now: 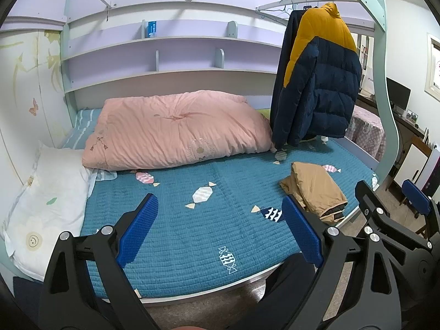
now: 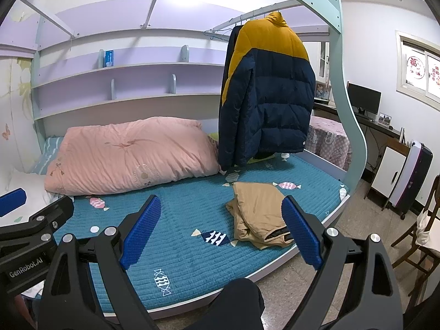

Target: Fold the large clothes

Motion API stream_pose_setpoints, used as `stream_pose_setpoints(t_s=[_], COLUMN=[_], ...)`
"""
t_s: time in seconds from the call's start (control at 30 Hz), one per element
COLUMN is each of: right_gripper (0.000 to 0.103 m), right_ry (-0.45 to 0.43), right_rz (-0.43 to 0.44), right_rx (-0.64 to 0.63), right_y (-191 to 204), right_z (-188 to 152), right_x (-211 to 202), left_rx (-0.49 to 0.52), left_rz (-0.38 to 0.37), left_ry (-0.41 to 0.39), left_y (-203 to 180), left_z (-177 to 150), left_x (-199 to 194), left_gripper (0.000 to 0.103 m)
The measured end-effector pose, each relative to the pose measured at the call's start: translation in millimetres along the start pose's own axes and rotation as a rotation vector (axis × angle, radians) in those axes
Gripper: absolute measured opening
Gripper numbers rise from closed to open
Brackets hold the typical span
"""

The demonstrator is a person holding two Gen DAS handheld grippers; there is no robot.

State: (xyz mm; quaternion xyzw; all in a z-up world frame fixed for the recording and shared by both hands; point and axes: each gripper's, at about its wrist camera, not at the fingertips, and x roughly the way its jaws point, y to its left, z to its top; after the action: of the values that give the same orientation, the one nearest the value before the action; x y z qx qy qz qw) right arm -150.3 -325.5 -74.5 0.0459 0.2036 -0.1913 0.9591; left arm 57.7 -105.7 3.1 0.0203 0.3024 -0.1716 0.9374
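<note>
A navy and yellow puffer jacket [image 1: 319, 77] hangs from a rail over the bed's far right side; it also shows in the right wrist view [image 2: 272, 90]. A tan garment [image 1: 316, 189] lies folded on the blue bedspread [image 1: 192, 233] near the right edge, and shows in the right wrist view [image 2: 258, 211]. My left gripper [image 1: 220, 206] is open and empty above the bed's front edge. My right gripper [image 2: 221, 206] is open and empty, its right finger just in front of the tan garment. The right gripper's body shows at the left wrist view's right side [image 1: 393, 206].
A pink duvet [image 1: 176, 129] lies folded along the back of the bed. A white pillow [image 1: 46, 203] sits at the left. Shelves [image 1: 165, 55] line the back wall. A curved bunk post [image 2: 346, 96], desk with monitor [image 2: 363, 99] and wooden chair [image 2: 420, 236] stand to the right.
</note>
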Motion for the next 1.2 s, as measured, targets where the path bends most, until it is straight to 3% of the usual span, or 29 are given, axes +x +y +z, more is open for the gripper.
stream_pose_setpoints(t_s=[1.2], right_gripper=[0.086], right_ry=[0.023], right_rz=[-0.004], right_rx=[0.01], right_y=[-2.1], right_z=[-8.7], right_x=[4.0], left_rx=[-0.003], left_rz=[0.003], left_ry=[0.01], left_y=[-11.7], left_z=[0.1], left_x=[-1.4], left_gripper=[0.092])
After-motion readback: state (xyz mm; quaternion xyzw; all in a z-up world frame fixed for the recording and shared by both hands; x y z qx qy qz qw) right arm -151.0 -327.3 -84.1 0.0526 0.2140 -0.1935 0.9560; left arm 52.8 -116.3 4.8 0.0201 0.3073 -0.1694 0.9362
